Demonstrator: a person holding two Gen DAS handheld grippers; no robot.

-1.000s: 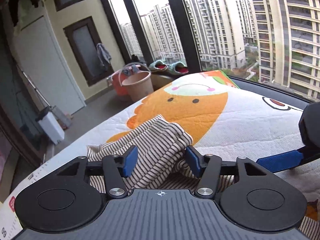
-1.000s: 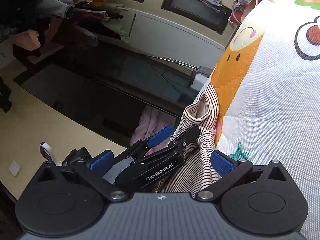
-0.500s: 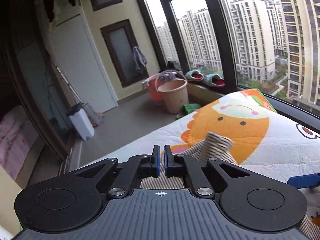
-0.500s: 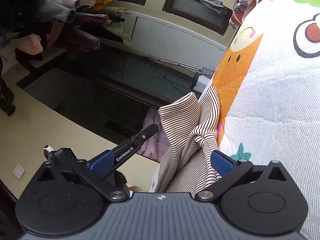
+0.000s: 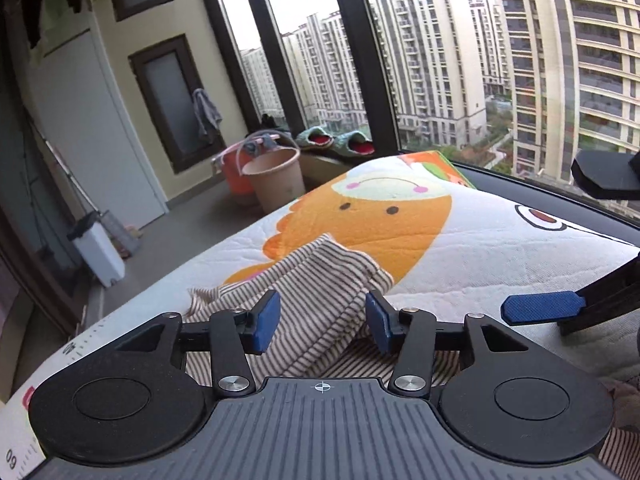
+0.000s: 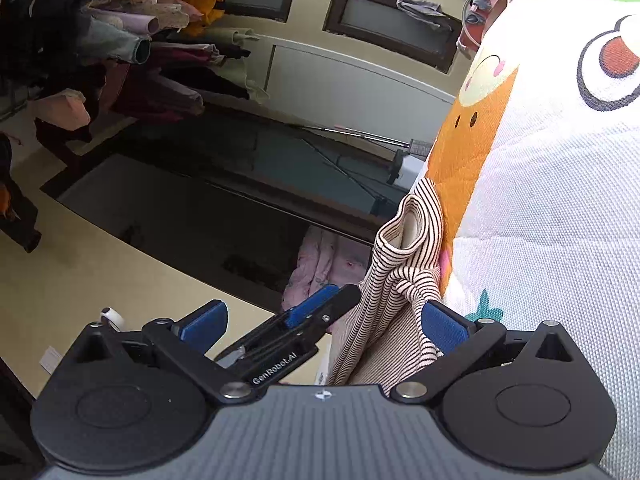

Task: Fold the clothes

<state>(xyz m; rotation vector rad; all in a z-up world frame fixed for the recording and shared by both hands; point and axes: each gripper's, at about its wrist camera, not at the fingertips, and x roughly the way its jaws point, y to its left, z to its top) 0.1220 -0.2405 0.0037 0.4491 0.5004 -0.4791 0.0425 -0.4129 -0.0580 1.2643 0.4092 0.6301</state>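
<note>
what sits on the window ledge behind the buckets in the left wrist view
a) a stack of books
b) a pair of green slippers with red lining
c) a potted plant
b: two green slippers with red lining sit side by side on the ledge behind the buckets, against the glass.

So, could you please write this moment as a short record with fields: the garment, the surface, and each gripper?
garment: striped garment, bunched, lying on the mat
surface: cartoon-print quilted mat
left gripper: jaws opening, a fold of the striped cloth between the pads, not pinched
right gripper: jaws wide apart, cloth against one blue pad only
background: buckets and slippers by the window
</note>
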